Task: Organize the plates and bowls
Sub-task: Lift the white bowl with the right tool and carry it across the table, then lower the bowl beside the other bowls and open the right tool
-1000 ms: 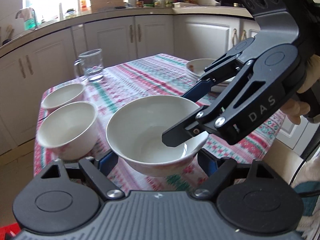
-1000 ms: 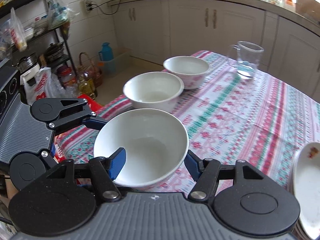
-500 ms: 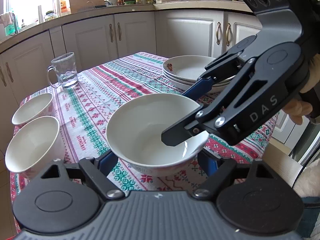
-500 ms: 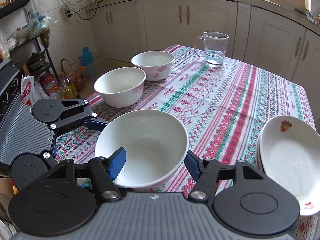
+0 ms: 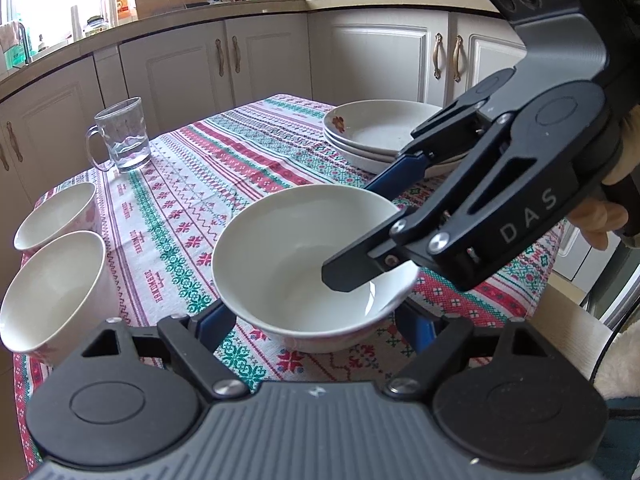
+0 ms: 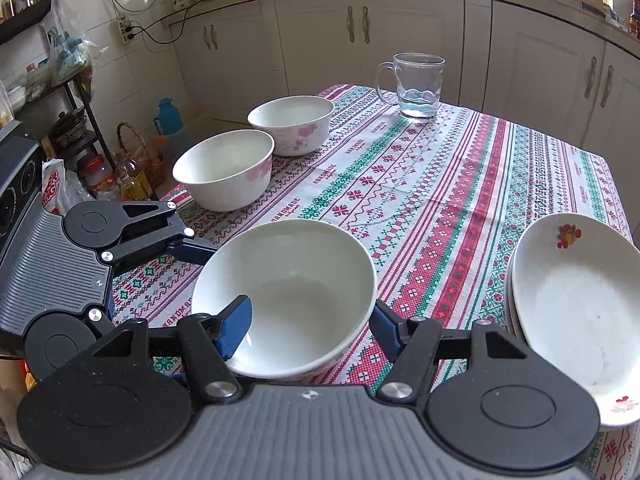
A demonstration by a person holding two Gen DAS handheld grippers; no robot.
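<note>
**Two grippers on one bowl**

Nearest the cameras, a white bowl [image 5: 304, 264] is sitting low over the striped tablecloth [image 6: 420, 184], whether resting on it or just above I cannot tell. The left gripper [image 5: 316, 320] is bracketing the bowl's outer wall with both blue pads (the contact itself is hidden by the rim, so whether it is clamping is unclear). The right gripper [image 6: 310, 322] is gripping the bowl's rim: one pad is lying inside the bowl, the other pressing outside.

Farther off, two more white bowls [image 6: 226, 168] with pink flowers are standing side by side, making three bowls in all. A stack of plates [image 6: 576, 308] is lying at the table's other side; the left view is showing at least three stacked. Farthest, one glass mug [image 6: 416, 86] is holding a little water.

Only the left view is showing the right gripper from the side and the person's hand [image 5: 600, 220] holding it. Only the right view is showing the floor clutter: bottles, a basket, a blue flask [image 6: 168, 116].
</note>
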